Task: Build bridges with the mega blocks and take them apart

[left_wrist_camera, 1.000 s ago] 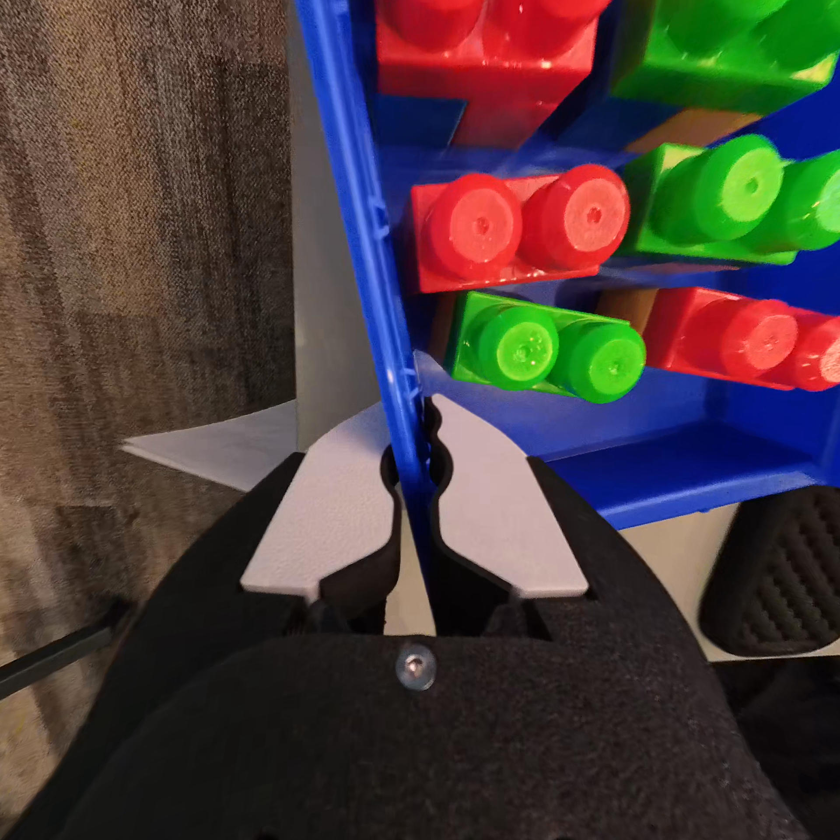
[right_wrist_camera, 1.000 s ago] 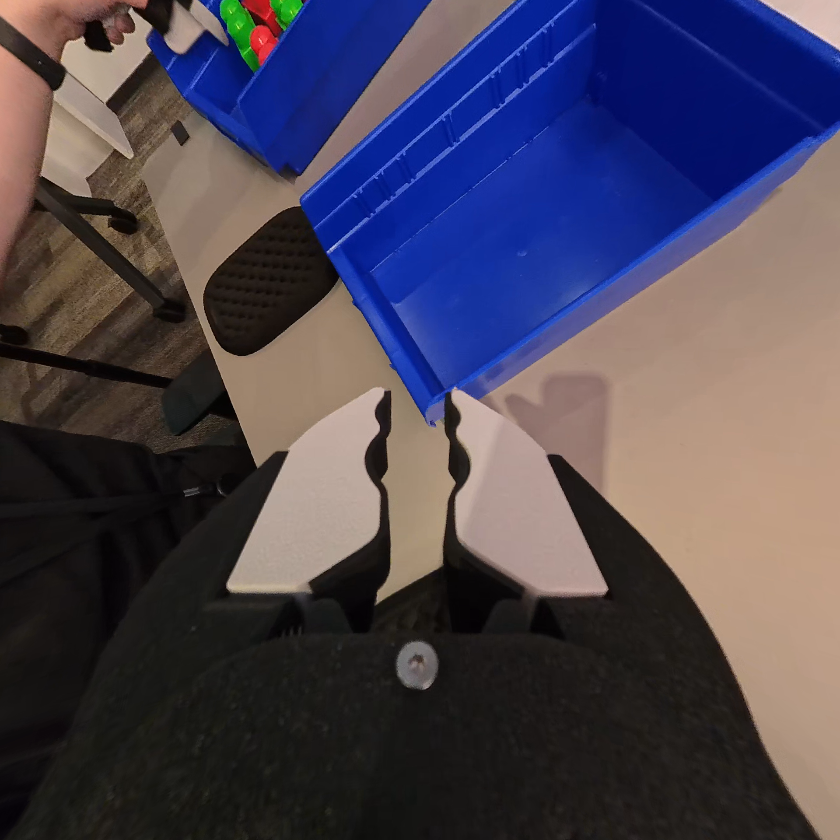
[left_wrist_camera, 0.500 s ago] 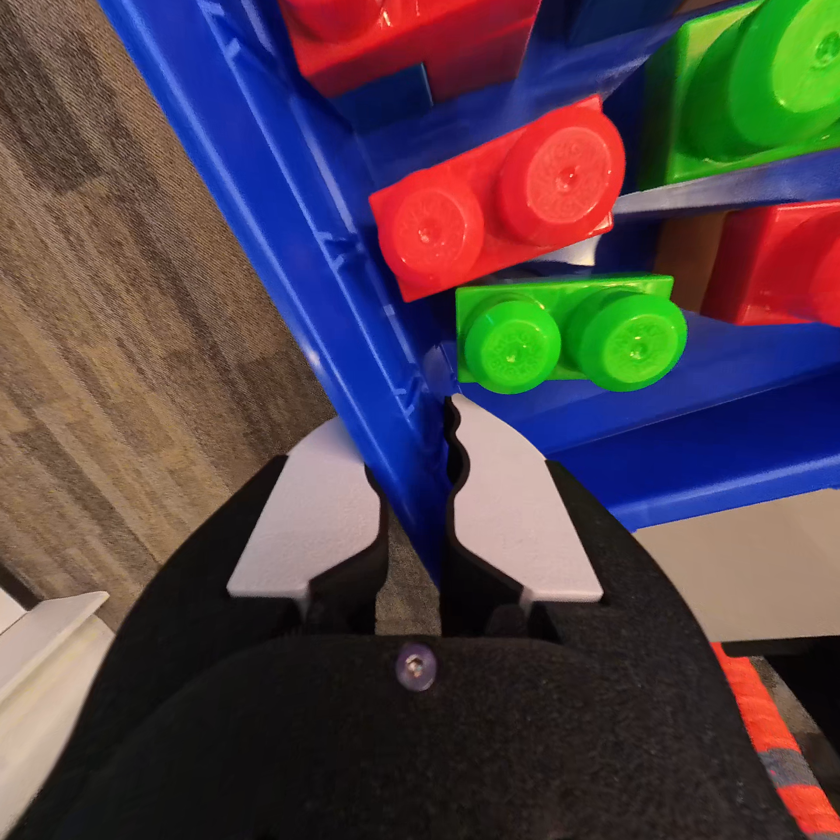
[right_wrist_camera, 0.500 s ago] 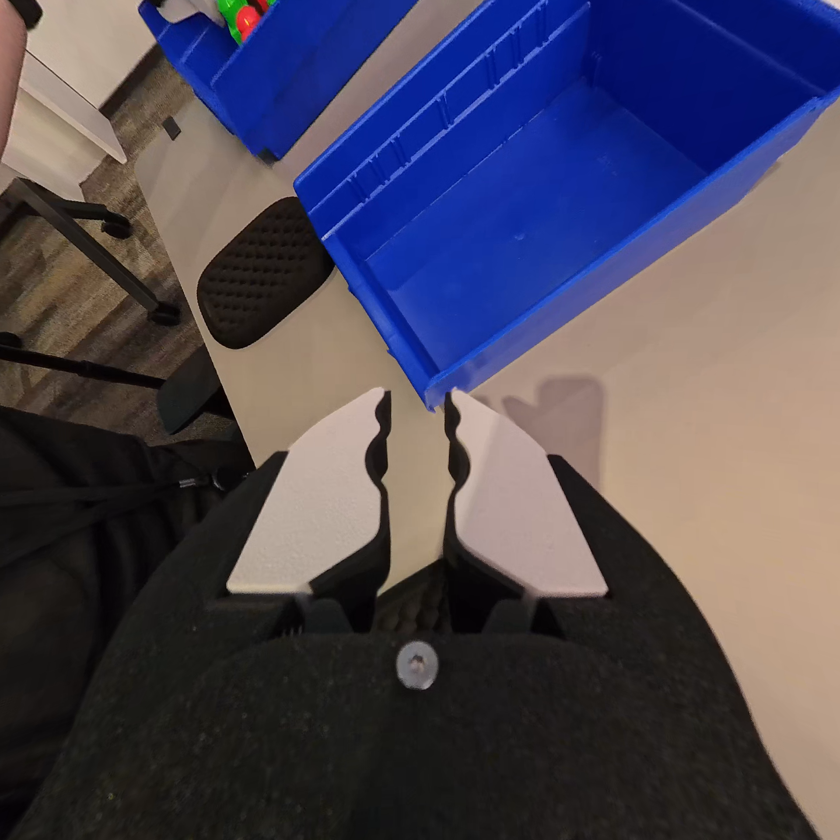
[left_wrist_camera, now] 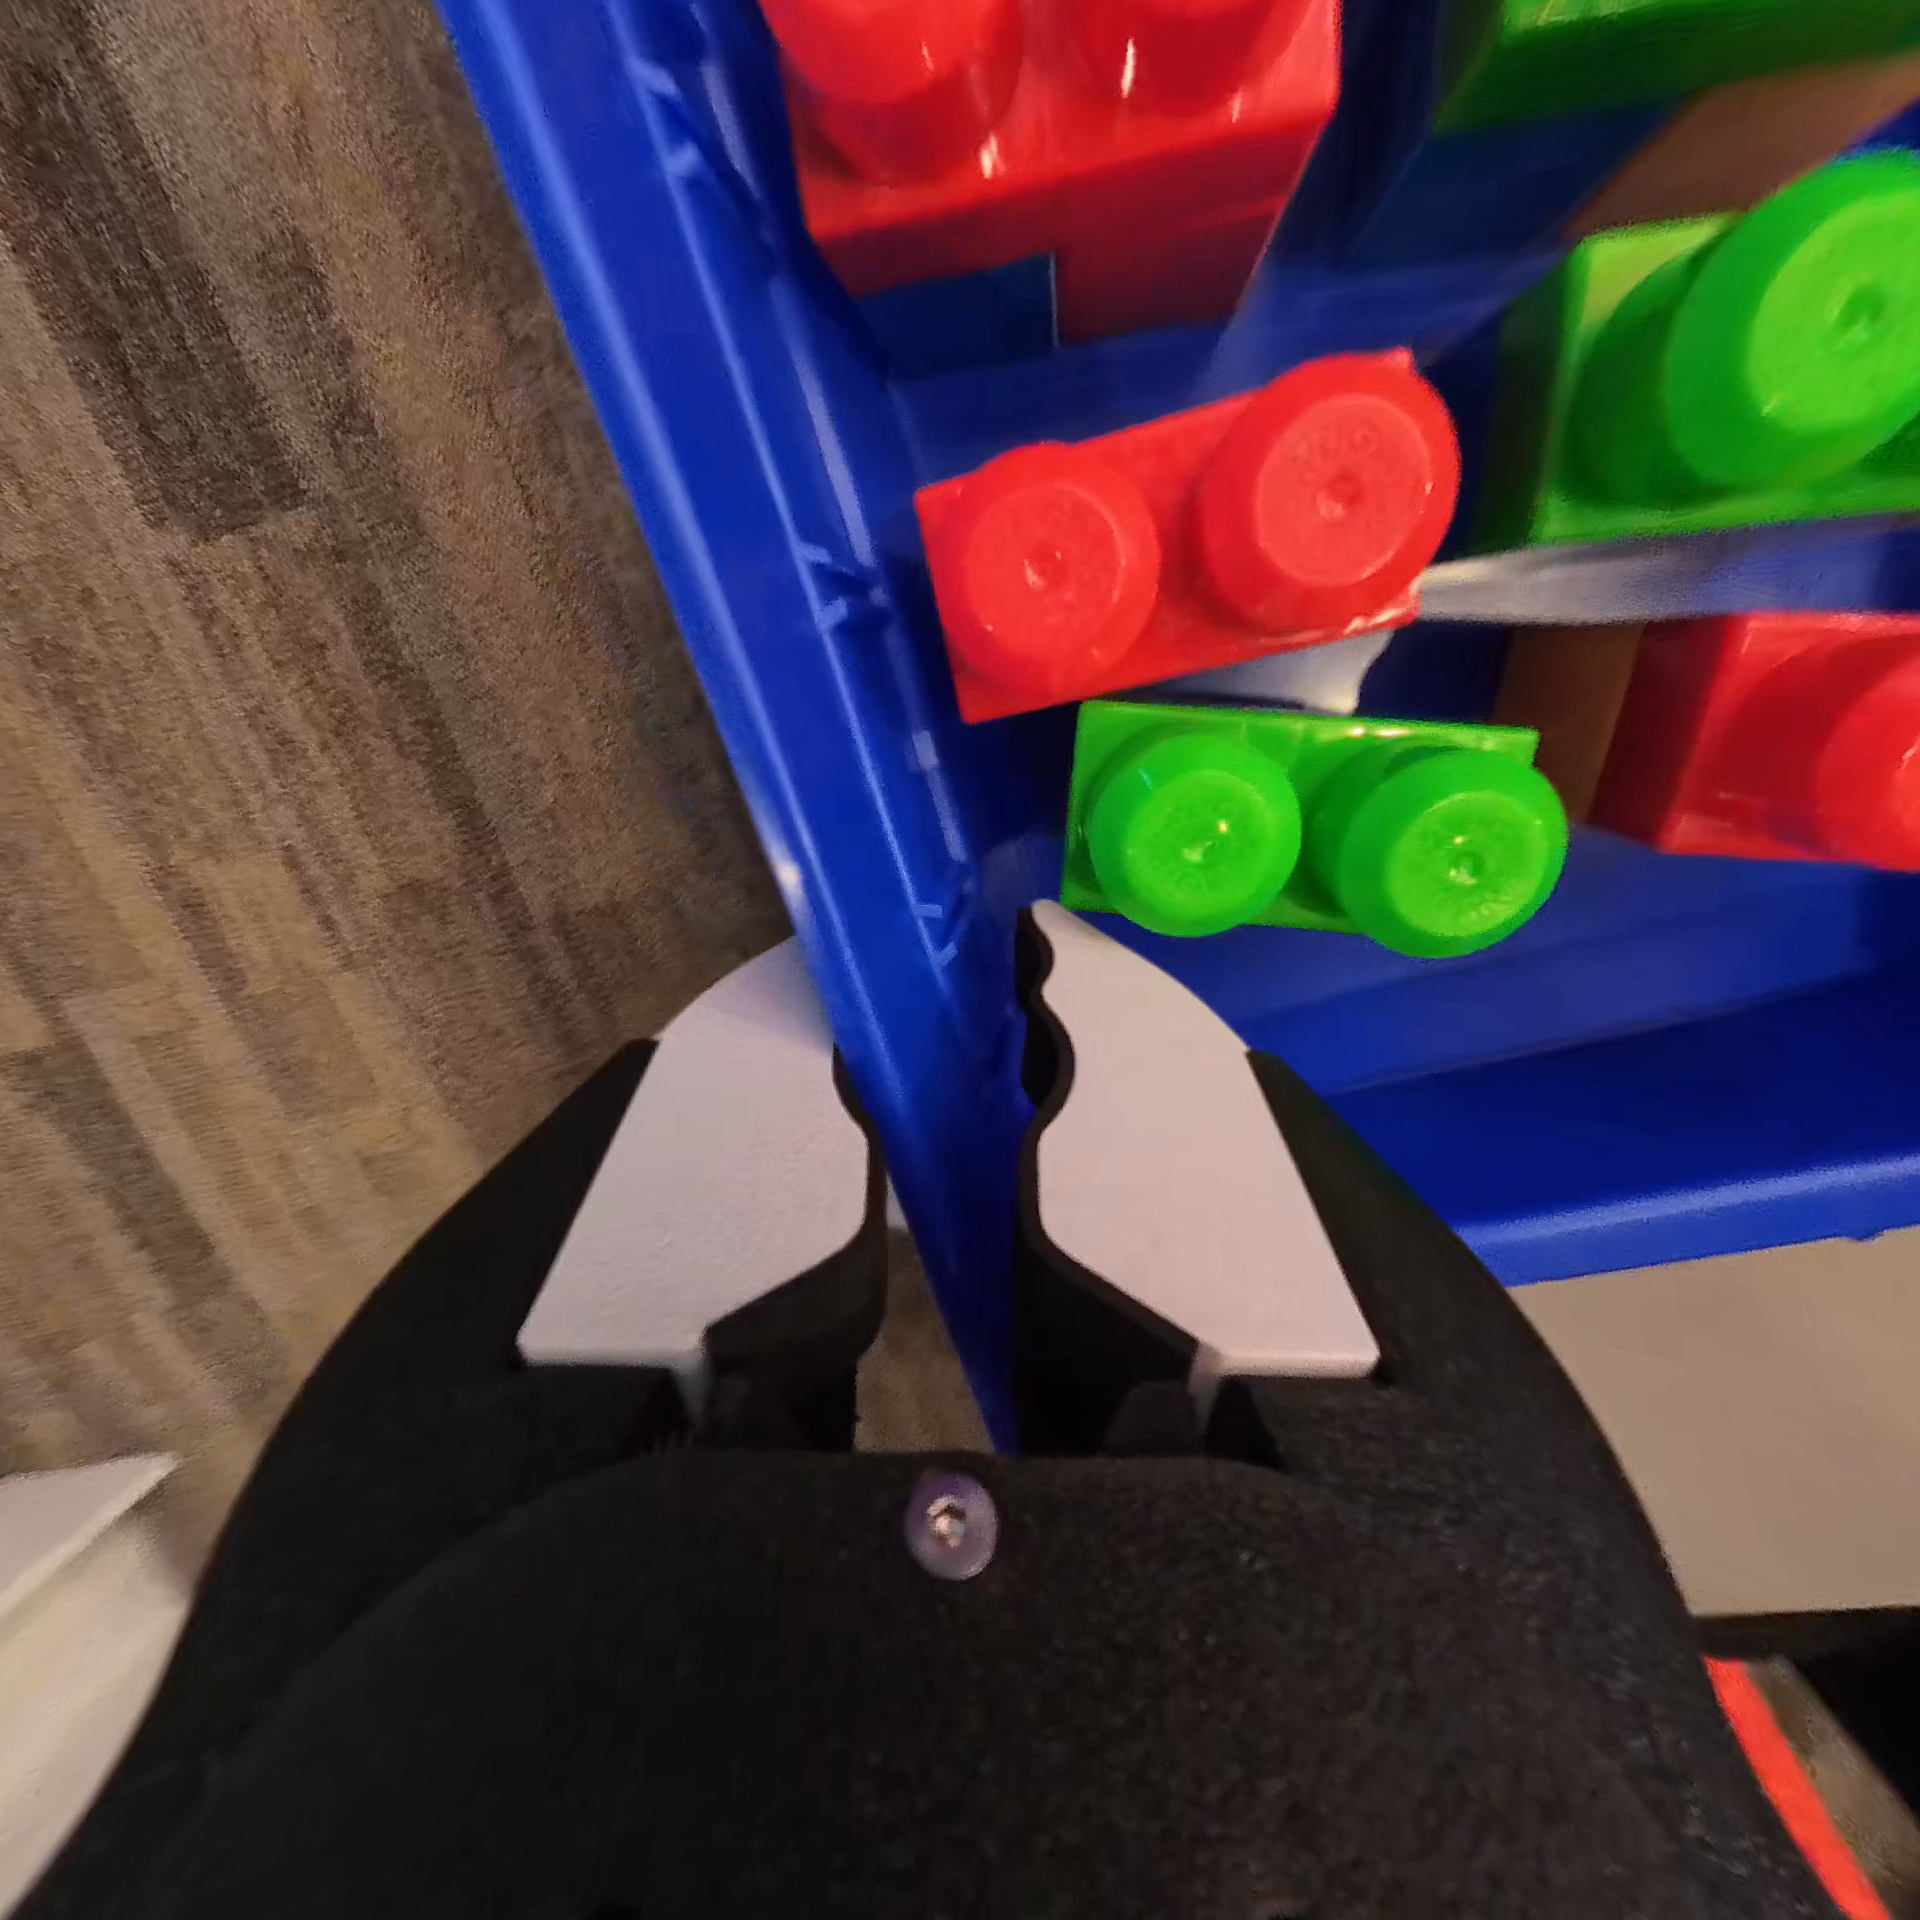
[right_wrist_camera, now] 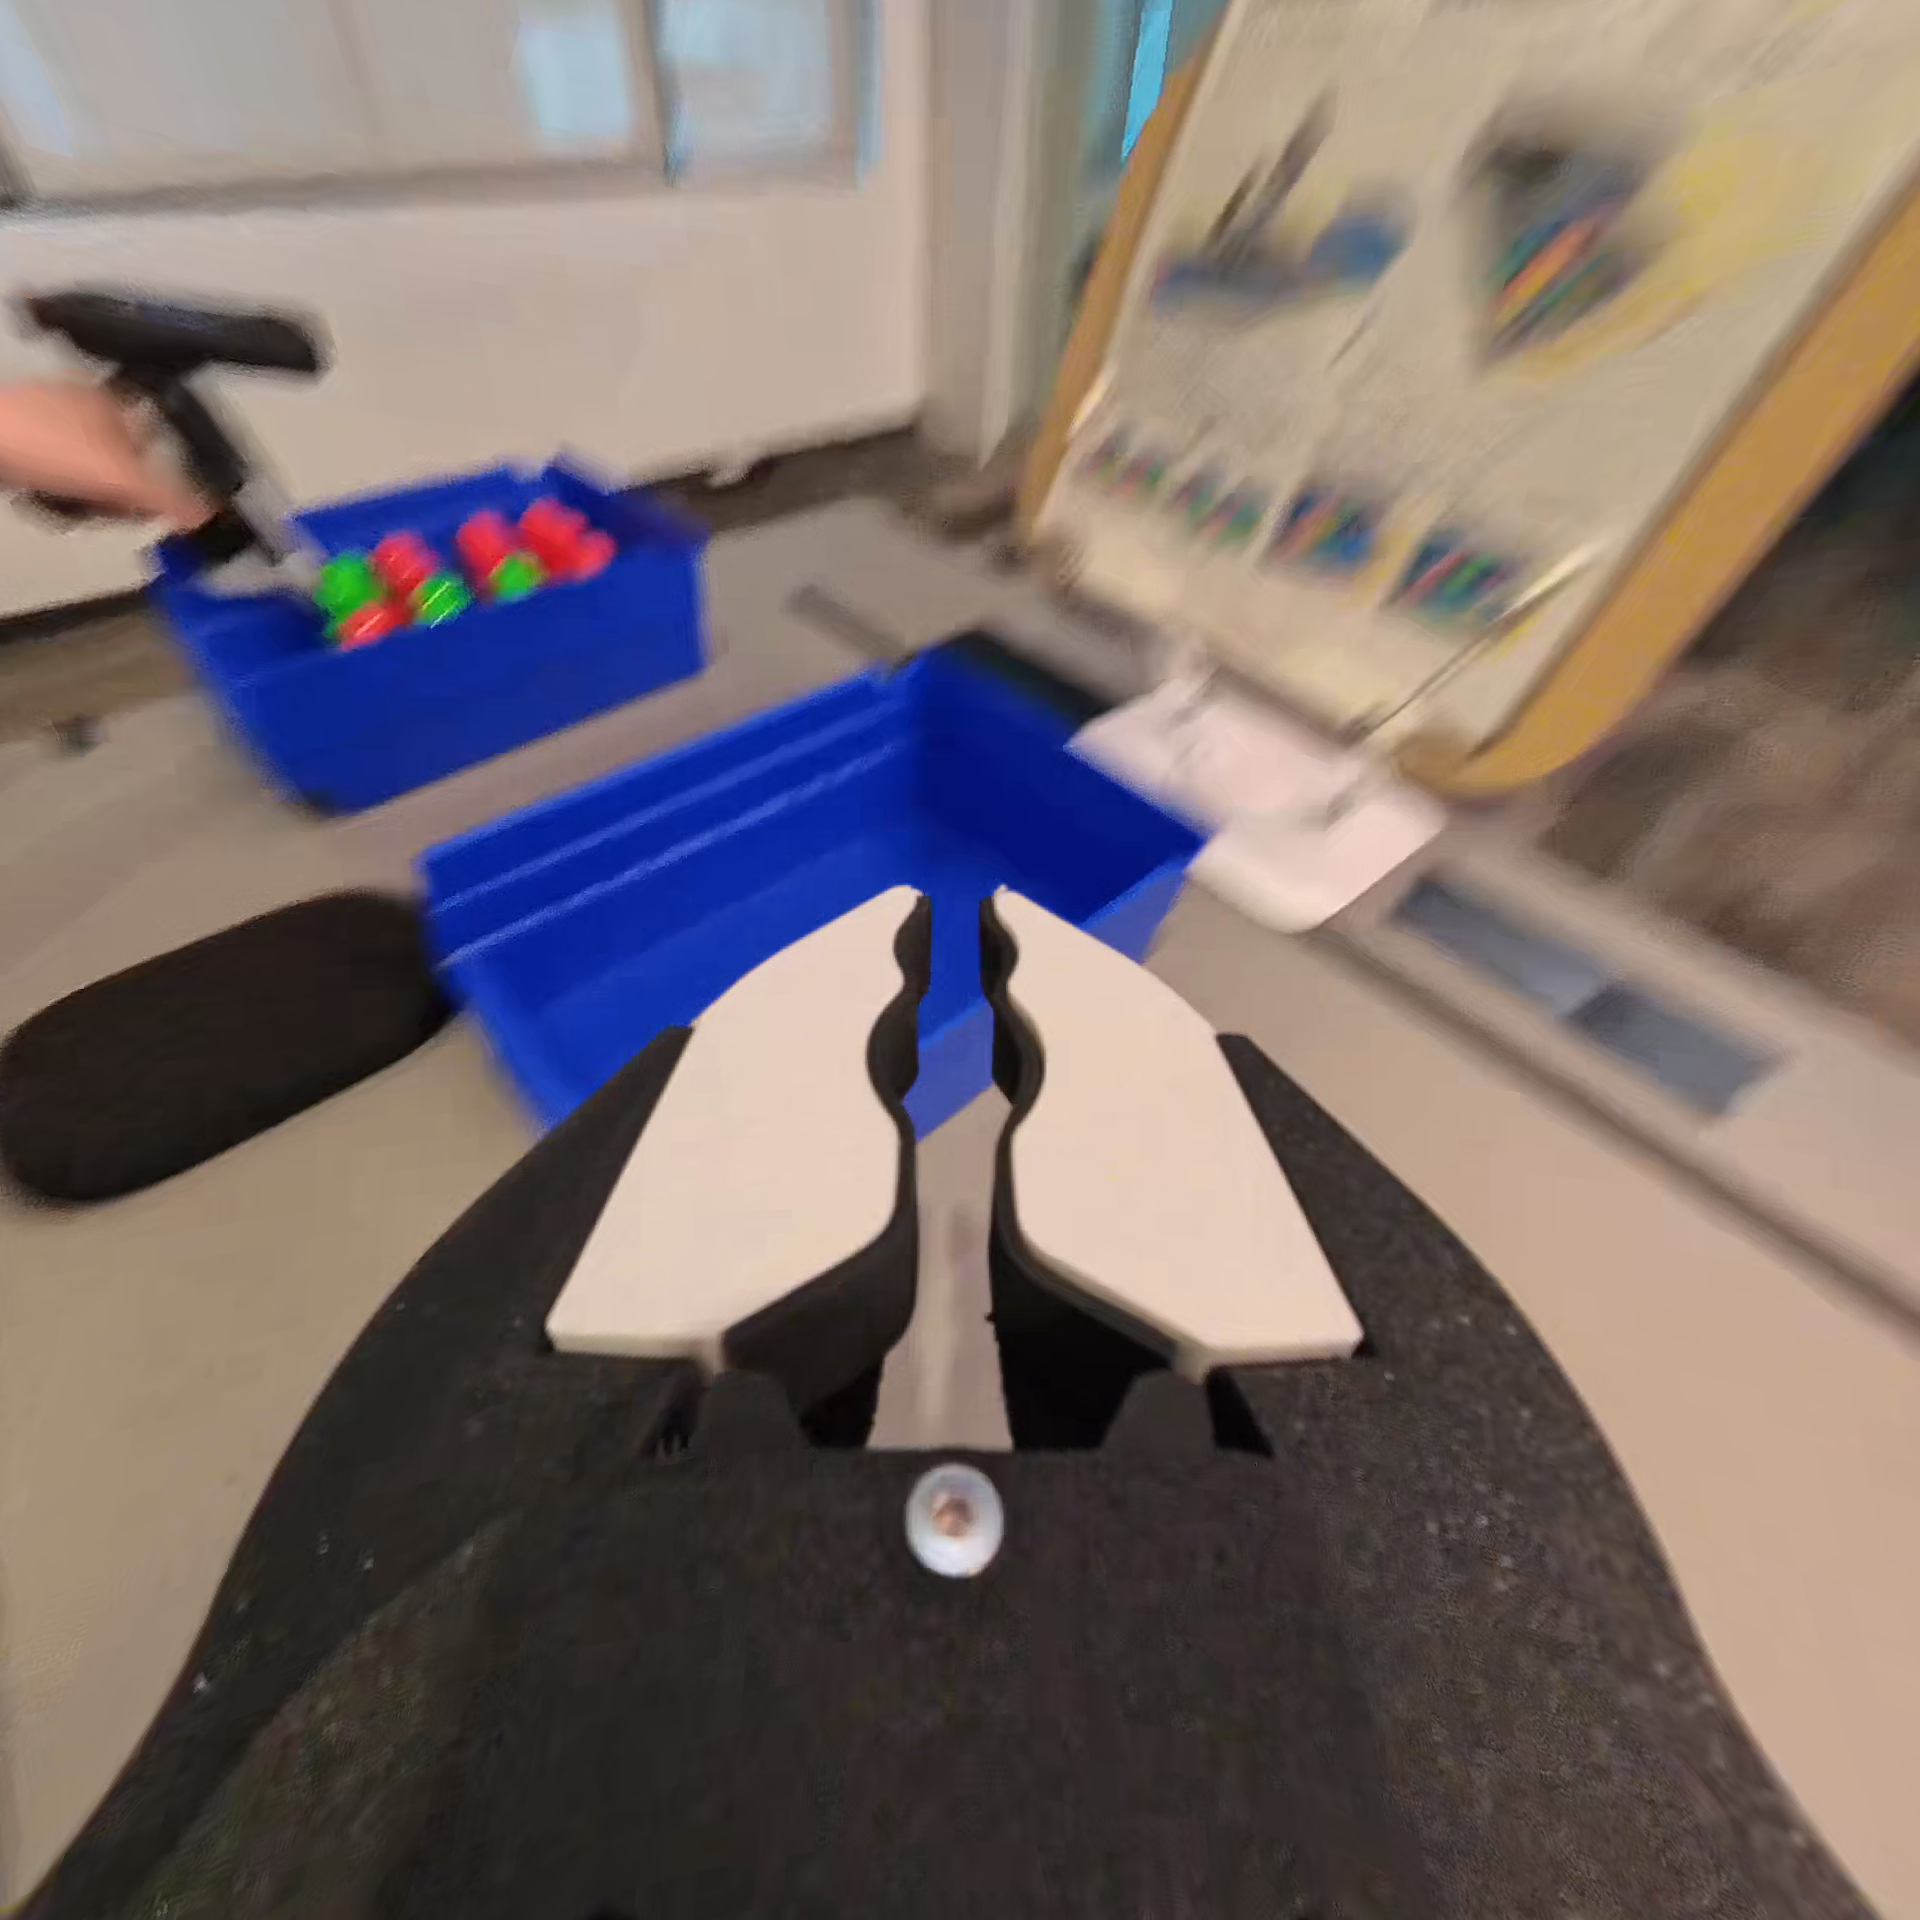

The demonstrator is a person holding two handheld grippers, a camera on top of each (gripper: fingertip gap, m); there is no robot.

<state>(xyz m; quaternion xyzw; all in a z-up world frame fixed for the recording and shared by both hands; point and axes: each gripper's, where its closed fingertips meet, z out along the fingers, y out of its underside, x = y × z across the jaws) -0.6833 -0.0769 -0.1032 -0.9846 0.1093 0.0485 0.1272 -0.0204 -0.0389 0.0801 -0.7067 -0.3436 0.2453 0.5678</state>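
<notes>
Gripping the wall of the full bin: left gripper, one finger outside, one inside, clenched on the blue plastic.

Contents, full bin: red blocks and green blocks, two-stud pieces lying loose on the floor of the bin; larger red and green pieces behind. None yet lifted out, none joined into a bridge.

Right gripper: holding nothing, fingers nearly together with a narrow gap, hovering over the table in front of the empty bin.

Also present: black pad on the table, beside the empty bin; person's hand on the left gripper handle; framed board, blurred, beyond the table.

Position: the full bin shows carpet directly past its gripped wall, so it appears close to the table edge.

Risks, judged: 
- Thin wall slipping from the pinch if the bin is dragged or tipped quickly. 
- Loose blocks sliding or spilling, as nothing restrains them.
- Bin going over the edge if pulled outward.
</notes>
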